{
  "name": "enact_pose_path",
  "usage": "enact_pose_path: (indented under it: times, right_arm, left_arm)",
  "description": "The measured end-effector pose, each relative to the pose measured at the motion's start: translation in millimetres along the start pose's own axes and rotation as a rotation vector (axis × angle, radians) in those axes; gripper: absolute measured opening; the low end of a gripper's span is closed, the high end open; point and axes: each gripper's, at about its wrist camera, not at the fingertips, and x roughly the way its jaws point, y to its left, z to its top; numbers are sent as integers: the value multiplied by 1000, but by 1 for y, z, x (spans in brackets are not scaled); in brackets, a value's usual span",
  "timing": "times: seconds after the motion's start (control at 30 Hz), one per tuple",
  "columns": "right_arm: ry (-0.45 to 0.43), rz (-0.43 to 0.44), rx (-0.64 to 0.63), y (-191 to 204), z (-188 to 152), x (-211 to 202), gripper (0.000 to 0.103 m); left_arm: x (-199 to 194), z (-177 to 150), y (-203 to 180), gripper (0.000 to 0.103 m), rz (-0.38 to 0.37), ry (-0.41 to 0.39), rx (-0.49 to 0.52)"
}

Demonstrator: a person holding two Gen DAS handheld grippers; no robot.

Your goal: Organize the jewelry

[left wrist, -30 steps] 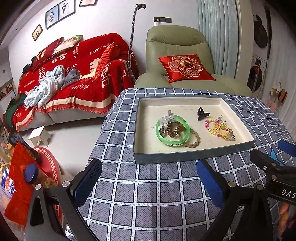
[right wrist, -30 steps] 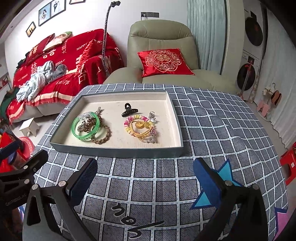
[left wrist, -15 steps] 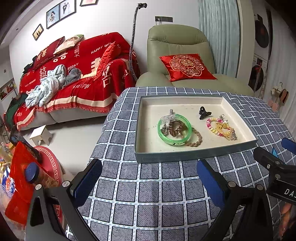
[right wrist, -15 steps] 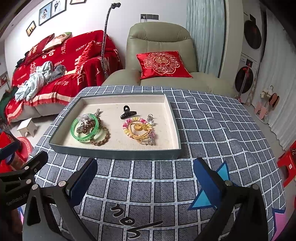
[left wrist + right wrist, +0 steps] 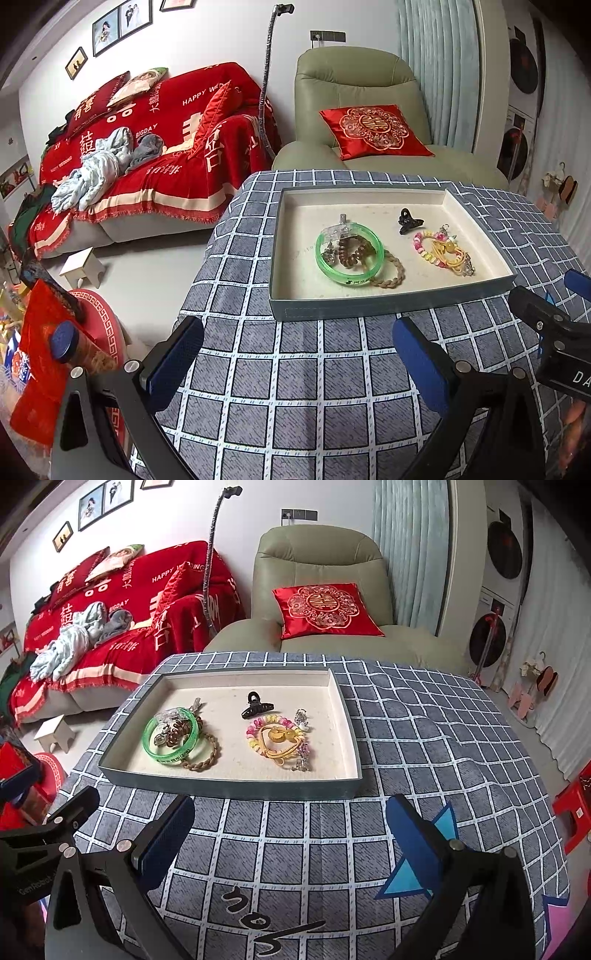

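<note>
A shallow grey tray [image 5: 388, 304] [image 5: 229, 788] with a cream floor sits on the checked tablecloth. In it lie a green bangle [image 5: 349, 254] [image 5: 170, 736], a brown braided band [image 5: 391, 271] [image 5: 207, 755], a black claw clip [image 5: 409, 220] [image 5: 256, 705] and a pink-yellow bead bracelet with a yellow heart ring [image 5: 441, 253] [image 5: 277, 736]. My left gripper [image 5: 297, 363] is open and empty, short of the tray's near wall. My right gripper [image 5: 291, 840] is open and empty, also short of the tray.
The table is covered in a blue-grey checked cloth [image 5: 295, 387] [image 5: 424, 738]. Behind it stand a green armchair with a red cushion [image 5: 373, 127] and a red-covered sofa [image 5: 147, 147]. A small white stool [image 5: 83, 264] is on the floor at the left.
Both grippers have drawn back slightly from the tray and stayed open. The jewelry in the tray has not moved.
</note>
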Motion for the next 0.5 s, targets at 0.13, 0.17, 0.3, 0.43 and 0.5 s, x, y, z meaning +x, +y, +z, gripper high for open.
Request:
enact_pose_path:
  times: [0.13,0.17,0.3,0.43,0.5]
  right_arm:
    - [0,3,0,0,1,0,103]
    - [0,2,0,0,1,0,103]
    - [0,3,0,0,1,0,103]
    - [-1,3,-2,1,1,0,103]
    - [-2,4,-4,2,1,0,103]
  left_arm:
    - [-1,-1,1,103,0,-1,1]
    - [-1,-1,1,103,0,-1,1]
    - [-1,-1,0,103,1,0,1]
    - [-1,-1,1,103,0,2,-1]
    - [-1,-1,1,103,0,2,0]
